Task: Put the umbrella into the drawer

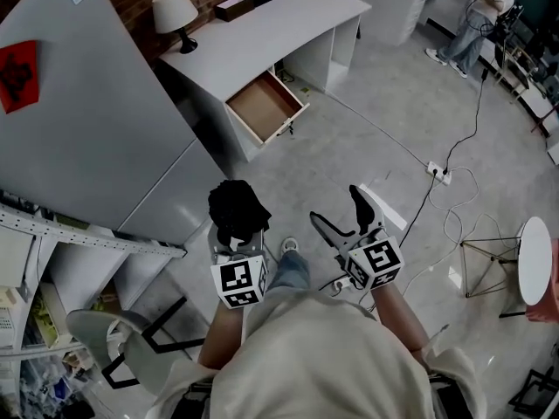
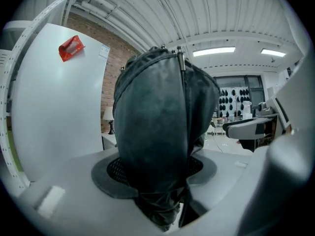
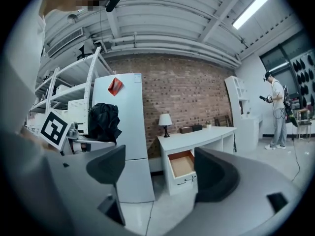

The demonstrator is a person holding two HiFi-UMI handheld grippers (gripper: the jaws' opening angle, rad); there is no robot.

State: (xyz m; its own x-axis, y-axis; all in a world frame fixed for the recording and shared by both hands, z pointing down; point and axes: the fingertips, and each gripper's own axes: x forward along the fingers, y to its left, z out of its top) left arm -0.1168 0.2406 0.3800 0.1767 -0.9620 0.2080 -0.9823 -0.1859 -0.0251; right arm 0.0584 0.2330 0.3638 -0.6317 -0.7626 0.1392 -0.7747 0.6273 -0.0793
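In left tool (image 1: 238,248): folded black umbrella (image 1: 236,208) gripped, bundle standing above jaws. Right tool (image 1: 339,209) just beside, jaws wide, nothing between. Carry step judged underway; open drawer (image 1: 262,107) of white desk (image 1: 262,33) lay well ahead of both tools. Next move called for approach, then lowering umbrella into drawer.

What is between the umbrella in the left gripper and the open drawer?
Only bare grey floor, seen in the head view, separates the umbrella from the drawer.

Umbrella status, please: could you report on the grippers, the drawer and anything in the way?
Left gripper shut on umbrella. Right gripper open, empty. Drawer pulled open, ahead at the desk. No obstacle seen between.
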